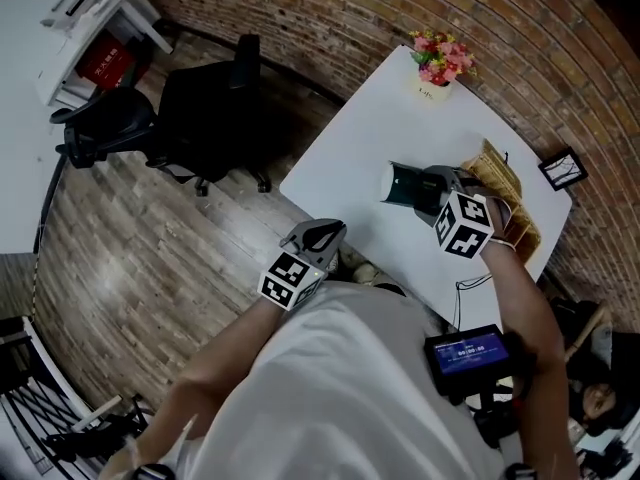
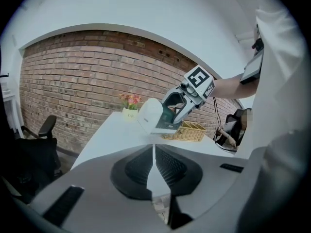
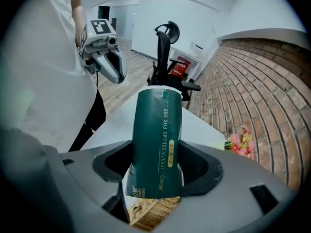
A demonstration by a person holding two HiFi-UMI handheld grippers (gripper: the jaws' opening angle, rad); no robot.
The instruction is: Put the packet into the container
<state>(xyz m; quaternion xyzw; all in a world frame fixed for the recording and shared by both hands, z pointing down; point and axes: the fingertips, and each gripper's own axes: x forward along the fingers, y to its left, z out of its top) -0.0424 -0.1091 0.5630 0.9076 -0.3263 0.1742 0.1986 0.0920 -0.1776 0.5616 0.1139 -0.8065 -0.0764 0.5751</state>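
A dark green packet [image 1: 405, 185] with a white end sits between the jaws of my right gripper [image 1: 425, 190], which is shut on it just above the white table [image 1: 370, 128]. In the right gripper view the packet [image 3: 158, 144] stands up between the jaws, with the wicker basket [image 3: 150, 212] below it. The basket [image 1: 508, 183] lies at the table's right edge, right behind that gripper. My left gripper [image 1: 322, 233] hangs shut and empty off the table's near edge. The left gripper view shows the packet [image 2: 156, 116] held over the table beside the basket [image 2: 190, 131].
A small pot of flowers [image 1: 440, 60] stands at the table's far corner. A small framed picture [image 1: 563, 169] sits beyond the basket. A black office chair [image 1: 200, 118] stands on the wooden floor to the left. A brick wall runs behind the table.
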